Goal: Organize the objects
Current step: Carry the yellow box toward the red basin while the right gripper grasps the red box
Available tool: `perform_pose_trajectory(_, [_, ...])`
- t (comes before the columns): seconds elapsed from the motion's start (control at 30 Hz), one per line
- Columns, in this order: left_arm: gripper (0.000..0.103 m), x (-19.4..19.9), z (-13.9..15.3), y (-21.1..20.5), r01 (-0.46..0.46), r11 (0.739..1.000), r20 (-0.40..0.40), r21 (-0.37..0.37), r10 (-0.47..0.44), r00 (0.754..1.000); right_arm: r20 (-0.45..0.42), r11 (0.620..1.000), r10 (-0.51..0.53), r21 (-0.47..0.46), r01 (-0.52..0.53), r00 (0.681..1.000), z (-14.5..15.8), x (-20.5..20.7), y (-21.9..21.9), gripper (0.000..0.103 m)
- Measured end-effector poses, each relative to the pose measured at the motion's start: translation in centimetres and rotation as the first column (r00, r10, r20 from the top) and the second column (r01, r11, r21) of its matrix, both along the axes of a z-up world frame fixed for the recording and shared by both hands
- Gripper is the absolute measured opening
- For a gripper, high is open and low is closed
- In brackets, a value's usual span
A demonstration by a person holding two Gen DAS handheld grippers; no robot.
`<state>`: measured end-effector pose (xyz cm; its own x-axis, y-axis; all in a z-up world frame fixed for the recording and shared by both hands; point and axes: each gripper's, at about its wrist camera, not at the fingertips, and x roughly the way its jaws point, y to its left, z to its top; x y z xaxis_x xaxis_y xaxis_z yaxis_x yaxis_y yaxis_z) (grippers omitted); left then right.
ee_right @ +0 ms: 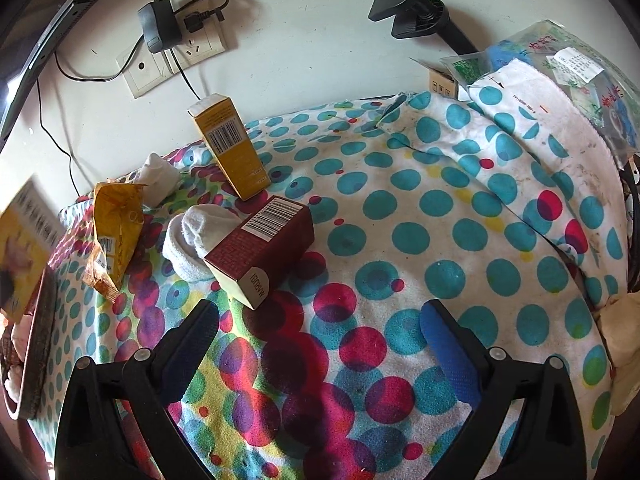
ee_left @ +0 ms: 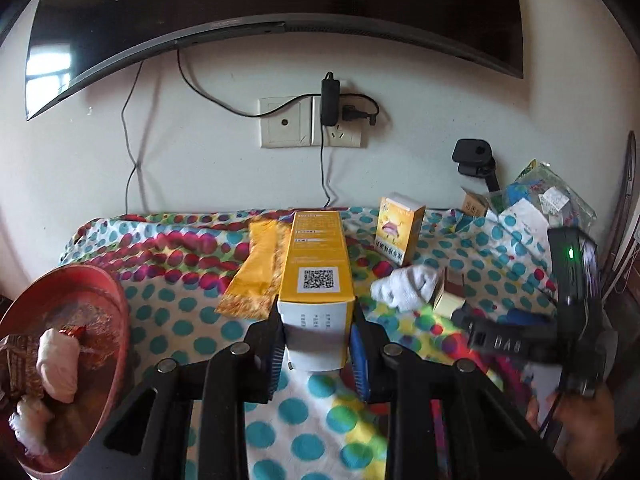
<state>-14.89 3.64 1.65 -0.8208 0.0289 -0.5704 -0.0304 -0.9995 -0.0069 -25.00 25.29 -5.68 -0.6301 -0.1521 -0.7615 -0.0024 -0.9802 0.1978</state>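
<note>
A long yellow carton [ee_left: 316, 256] with a QR code on its top face and a white end flap stuck out straight ahead above the polka-dot cloth [ee_left: 304, 408], beside a yellow snack packet [ee_left: 256, 268]. The left gripper [ee_left: 316, 336] was clamped on its white end, both pads pressed to its sides. The right gripper [ee_right: 320, 344] stood wide apart and held nothing, hovering over the cloth just short of a dark red box [ee_right: 264, 252] lying against a rolled white sock [ee_right: 188, 240].
</note>
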Motion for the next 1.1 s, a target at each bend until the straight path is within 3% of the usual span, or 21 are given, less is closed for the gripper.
perform_pose_trajectory(0.17, [0.028,4.8,-2.5,-2.7,-0.044,0.998,0.034,-0.05,0.046,0.998,0.006,0.999,0.009,0.034,-0.009,1.0,0.1,-0.1,-0.5,0.101])
perform_pose_trajectory(0.5, [0.028,7.1,-5.7,-4.5,-0.07,0.998,0.081,-0.003,0.07,0.994,-0.013,0.982,0.078,0.173,-0.075,0.997,0.6,-0.1,-3.6,0.101])
perform_pose_trajectory(0.7, [0.028,8.0,-4.9,-5.5,-0.08,0.997,0.042,0.02,0.079,0.996,-0.005,0.975,0.066,0.213,-0.064,0.998,0.7,-1.2,-6.2,0.1])
perform_pose_trajectory(0.87, [0.028,8.4,-2.7,-8.6,-0.151,0.988,-0.002,0.045,0.151,0.989,-0.005,0.97,0.013,0.244,-0.012,1.0,0.8,-2.7,-7.6,0.098])
perform_pose_trajectory(0.93, [0.028,8.5,-2.3,-10.1,-0.182,0.982,-0.005,0.057,0.183,0.983,0.01,0.974,-0.023,0.224,0.02,1.0,0.7,-3.3,-7.4,0.089])
perform_pose_trajectory(1.0, [0.028,8.8,-2.0,-11.4,-0.212,0.975,-0.009,0.059,0.213,0.977,0.017,0.988,-0.022,0.154,0.019,1.0,0.6,-3.6,-7.1,0.061])
perform_pose_trajectory(1.1, [0.028,9.2,-1.6,-13.3,-0.255,0.965,-0.013,0.061,0.256,0.967,0.005,0.983,-0.026,0.184,0.025,1.0,0.5,-3.7,-7.6,0.046])
